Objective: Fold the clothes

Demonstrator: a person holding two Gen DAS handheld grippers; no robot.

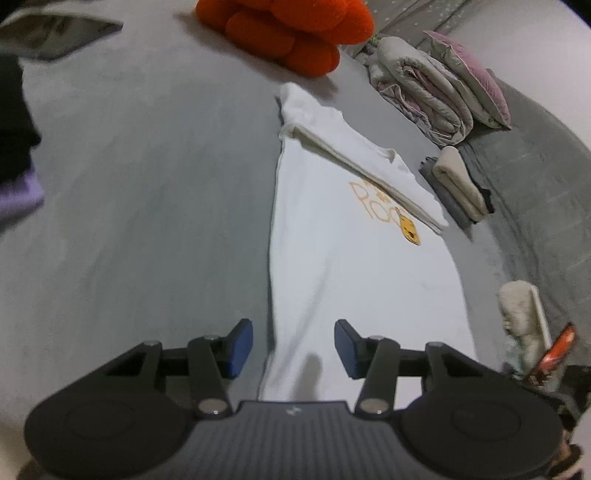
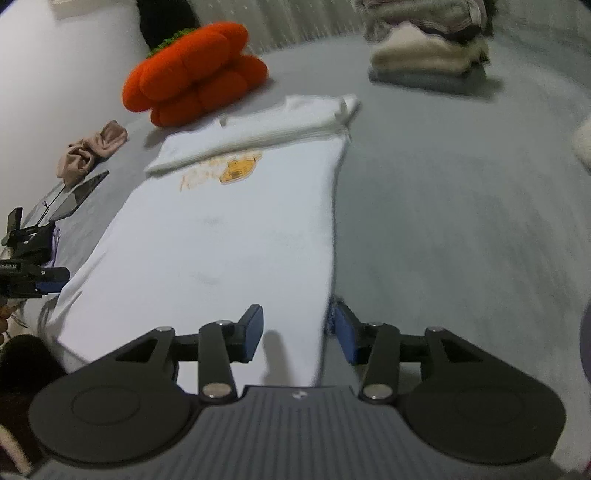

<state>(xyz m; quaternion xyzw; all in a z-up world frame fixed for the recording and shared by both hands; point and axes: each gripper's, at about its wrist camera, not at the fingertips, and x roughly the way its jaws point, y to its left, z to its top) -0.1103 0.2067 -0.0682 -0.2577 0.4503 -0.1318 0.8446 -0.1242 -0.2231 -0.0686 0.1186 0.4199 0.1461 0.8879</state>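
Left wrist view: our left tongs [image 1: 293,349] and right tongs [image 2: 299,334] gape empty at the white shirt [image 1: 343,266] hem, its length running straight ahead.

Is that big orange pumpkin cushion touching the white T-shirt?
Apart. In the left wrist view, a strip of grey bed shows between the orange cushion and the white T-shirt.

Orange pumpkin cushion [image 2: 195,72] on the grey bed sheet [image 2: 461,229], near the wall. Rolled quilt [image 1: 421,88] with a mauve pillow [image 1: 476,77] leaning against it. Stack of folded clothes [image 2: 428,62] beyond. Crumpled pinkish cloth [image 2: 90,149] just beside a dark slab, possibly a tablet [image 2: 79,194].
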